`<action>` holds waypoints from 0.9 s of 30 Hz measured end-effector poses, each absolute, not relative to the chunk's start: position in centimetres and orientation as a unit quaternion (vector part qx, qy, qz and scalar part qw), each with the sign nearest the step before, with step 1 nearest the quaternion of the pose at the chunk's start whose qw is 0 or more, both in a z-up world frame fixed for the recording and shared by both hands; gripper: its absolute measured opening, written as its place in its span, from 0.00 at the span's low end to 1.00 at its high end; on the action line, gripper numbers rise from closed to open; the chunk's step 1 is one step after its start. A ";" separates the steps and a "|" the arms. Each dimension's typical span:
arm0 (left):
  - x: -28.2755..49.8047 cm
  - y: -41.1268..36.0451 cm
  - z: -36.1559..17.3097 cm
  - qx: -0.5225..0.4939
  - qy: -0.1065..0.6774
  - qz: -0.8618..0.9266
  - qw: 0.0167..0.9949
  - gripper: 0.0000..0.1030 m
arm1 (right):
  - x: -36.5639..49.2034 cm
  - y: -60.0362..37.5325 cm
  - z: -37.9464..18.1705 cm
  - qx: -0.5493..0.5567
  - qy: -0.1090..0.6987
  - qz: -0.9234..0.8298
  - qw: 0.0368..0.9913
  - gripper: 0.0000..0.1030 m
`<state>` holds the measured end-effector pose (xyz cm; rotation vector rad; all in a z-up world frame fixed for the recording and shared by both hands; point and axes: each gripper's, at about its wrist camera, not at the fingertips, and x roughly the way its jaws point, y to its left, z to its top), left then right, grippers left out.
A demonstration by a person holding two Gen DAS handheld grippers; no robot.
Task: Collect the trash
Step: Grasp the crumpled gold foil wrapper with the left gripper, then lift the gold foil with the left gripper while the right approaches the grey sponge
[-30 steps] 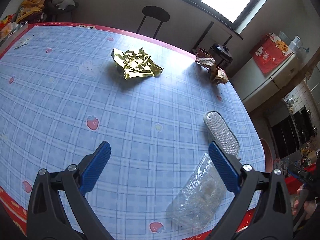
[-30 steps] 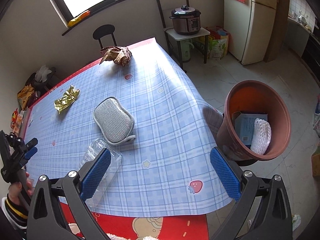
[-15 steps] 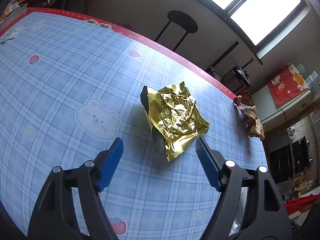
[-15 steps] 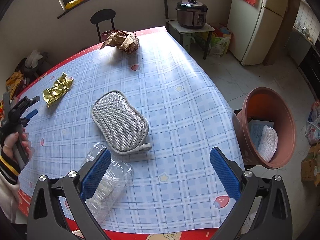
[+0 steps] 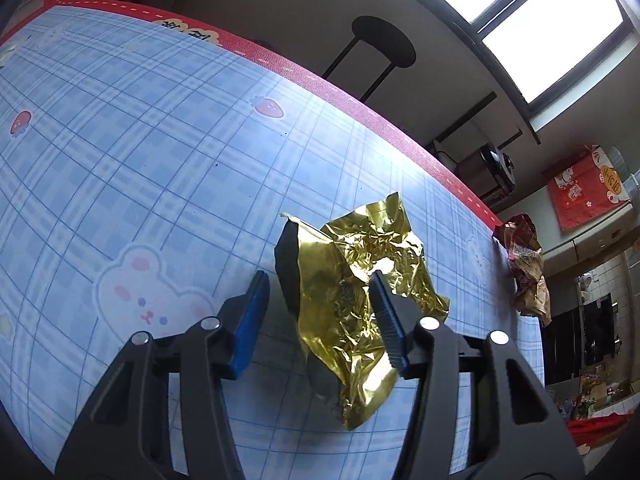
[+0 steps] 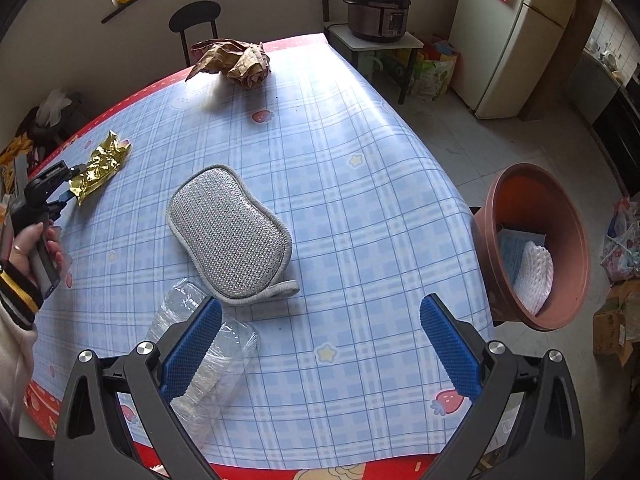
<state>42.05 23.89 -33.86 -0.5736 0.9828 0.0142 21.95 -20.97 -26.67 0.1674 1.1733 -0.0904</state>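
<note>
A crumpled gold foil wrapper lies on the blue checked tablecloth. My left gripper reaches down over it with its jaws closing. The wrapper sits between the blue pads; the right pad overlaps the foil, and a small gap shows at the left pad. From the right wrist view the same wrapper lies far left, with a hand holding the left gripper beside it. My right gripper hangs open over the table's near edge, holding nothing. A crushed clear plastic bottle lies under its left finger.
A grey scouring pad rests mid-table. A crumpled brown paper bag sits at the far edge. Off the table's right side a terracotta pot holds a white foam net and a blue box. A stool, cooker and fridge stand behind.
My left gripper has travelled across the table from near the bottle to the gold wrapper and dropped lower, its jaws narrowing around it. The right gripper edged forward over the table.
</note>
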 end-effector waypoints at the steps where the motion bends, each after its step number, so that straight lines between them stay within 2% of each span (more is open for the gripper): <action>1: 42.1 23.8 -33.9 -0.273 0.466 -0.001 0.841 0.36 | 21.9 -21.0 -26.7 0.081 0.553 -0.043 0.828 0.95; 3: 42.0 23.4 -33.5 -0.261 0.468 -0.001 0.844 0.25 | 21.9 -21.0 -26.9 0.084 0.555 -0.041 0.826 0.95; 4: 41.8 23.3 -33.2 -0.251 0.470 -0.002 0.846 0.15 | 21.8 -20.9 -27.0 0.086 0.556 -0.040 0.826 0.95; 5: 41.5 23.1 -32.7 -0.250 0.468 -0.007 0.847 0.12 | 21.8 -20.8 -27.1 0.088 0.557 -0.038 0.825 0.95; 17: 31.2 22.2 -25.6 -0.180 0.442 -0.084 0.874 0.09 | 21.1 -18.2 -28.0 0.098 0.569 0.001 0.817 0.95; 27: 19.6 18.1 -26.5 -0.127 0.490 -0.127 0.853 0.09 | 19.4 -16.6 -31.9 0.146 0.605 0.032 0.782 0.95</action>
